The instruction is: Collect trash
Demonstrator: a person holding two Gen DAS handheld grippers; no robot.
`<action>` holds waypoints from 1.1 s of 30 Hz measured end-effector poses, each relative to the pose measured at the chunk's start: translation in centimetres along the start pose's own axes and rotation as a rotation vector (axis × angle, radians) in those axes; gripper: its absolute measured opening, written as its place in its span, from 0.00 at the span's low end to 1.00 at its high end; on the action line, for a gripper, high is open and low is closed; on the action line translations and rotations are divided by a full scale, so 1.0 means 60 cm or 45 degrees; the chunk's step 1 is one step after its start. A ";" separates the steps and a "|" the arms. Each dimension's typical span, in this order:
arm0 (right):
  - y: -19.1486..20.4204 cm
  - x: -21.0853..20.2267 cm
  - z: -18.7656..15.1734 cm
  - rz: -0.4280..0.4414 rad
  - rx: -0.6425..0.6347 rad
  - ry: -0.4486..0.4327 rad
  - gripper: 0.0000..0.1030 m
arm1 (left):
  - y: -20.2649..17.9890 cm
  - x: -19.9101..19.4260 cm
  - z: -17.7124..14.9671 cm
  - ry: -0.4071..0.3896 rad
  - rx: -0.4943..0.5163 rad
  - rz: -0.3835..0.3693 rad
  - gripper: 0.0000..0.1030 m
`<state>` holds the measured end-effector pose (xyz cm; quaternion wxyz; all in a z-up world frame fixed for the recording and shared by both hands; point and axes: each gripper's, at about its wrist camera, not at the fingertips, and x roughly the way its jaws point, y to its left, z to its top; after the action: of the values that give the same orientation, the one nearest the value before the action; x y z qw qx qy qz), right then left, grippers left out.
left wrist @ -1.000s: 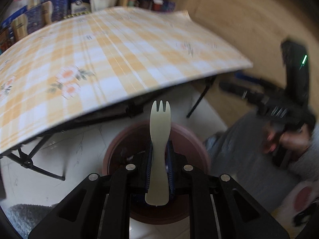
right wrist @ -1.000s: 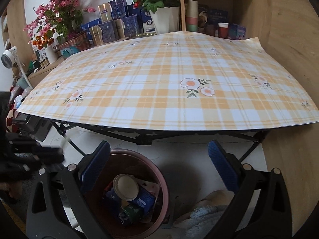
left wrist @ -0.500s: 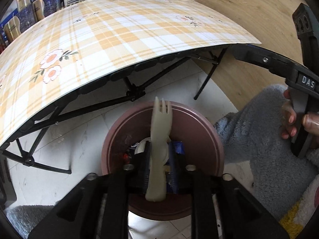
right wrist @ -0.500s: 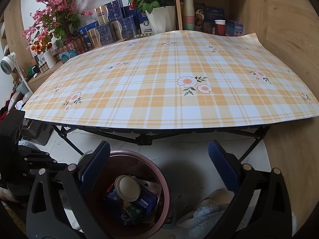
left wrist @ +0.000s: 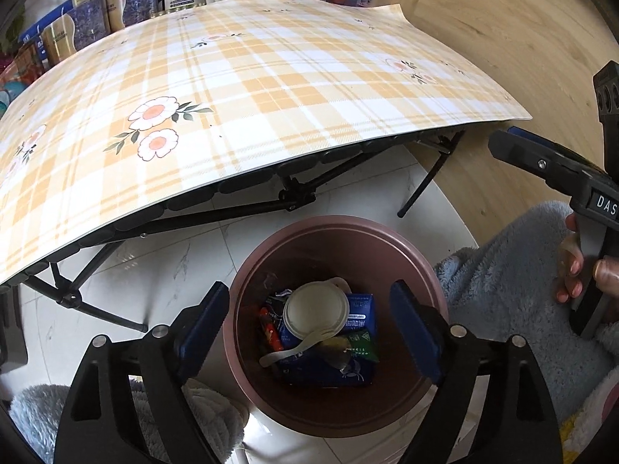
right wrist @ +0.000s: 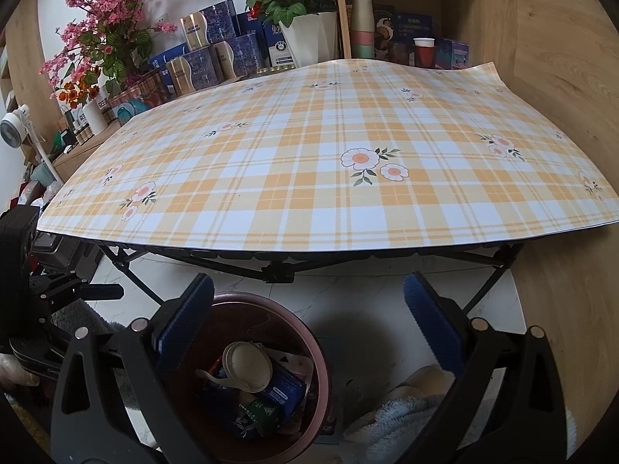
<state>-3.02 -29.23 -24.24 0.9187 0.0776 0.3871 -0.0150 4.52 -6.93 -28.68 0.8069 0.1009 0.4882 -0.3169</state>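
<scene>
— Where are your fingers?

— My left gripper (left wrist: pixel 309 328) hangs over the maroon trash bin (left wrist: pixel 419 255), its fingers (left wrist: pixel 203 323) spread wide, gripping nothing. My right gripper (right wrist: pixel 309 324) sits just beside it, fingers likewise apart and bare.

— And the trash?

— All in the bin, on the floor below the edge of the plaid tabletop (left wrist: pixel 271 89). A pale plastic spork (left wrist: pixel 298 348) lies across a blue carton (left wrist: pixel 358 319), under a round white cup lid (left wrist: pixel 315 309), next to a green wrapper (left wrist: pixel 363 348).
</scene>
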 end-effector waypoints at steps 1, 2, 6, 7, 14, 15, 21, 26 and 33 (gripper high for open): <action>0.000 0.000 0.000 0.000 -0.002 0.001 0.94 | -0.001 0.001 0.000 -0.001 0.001 0.001 0.81; 0.001 0.000 0.000 -0.001 -0.004 0.001 0.94 | -0.001 0.001 0.001 0.000 0.001 0.001 0.81; 0.002 0.000 -0.001 -0.003 -0.005 0.002 0.94 | 0.000 0.000 0.001 -0.003 -0.003 0.006 0.81; 0.002 0.000 -0.001 -0.002 -0.005 0.001 0.94 | 0.001 -0.001 -0.002 -0.004 -0.006 0.008 0.81; 0.002 0.000 -0.001 -0.003 -0.006 0.002 0.94 | 0.007 -0.003 -0.002 -0.014 -0.032 0.008 0.82; 0.002 0.000 -0.001 -0.004 -0.007 0.003 0.94 | 0.007 -0.004 -0.002 -0.016 -0.034 0.009 0.82; 0.005 0.000 0.001 -0.012 -0.015 0.001 0.94 | 0.009 -0.010 0.000 -0.034 -0.041 0.027 0.82; 0.020 -0.030 0.049 -0.013 -0.041 -0.017 0.94 | 0.013 -0.113 0.031 -0.306 -0.064 0.399 0.92; 0.062 -0.114 0.160 -0.044 -0.129 -0.144 0.94 | 0.047 -0.272 0.103 -0.555 -0.191 0.539 0.94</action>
<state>-0.70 -27.25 -12.27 0.9414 0.0232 0.3360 -0.0157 5.46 -0.89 -12.06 0.9458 0.0702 0.2939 -0.1190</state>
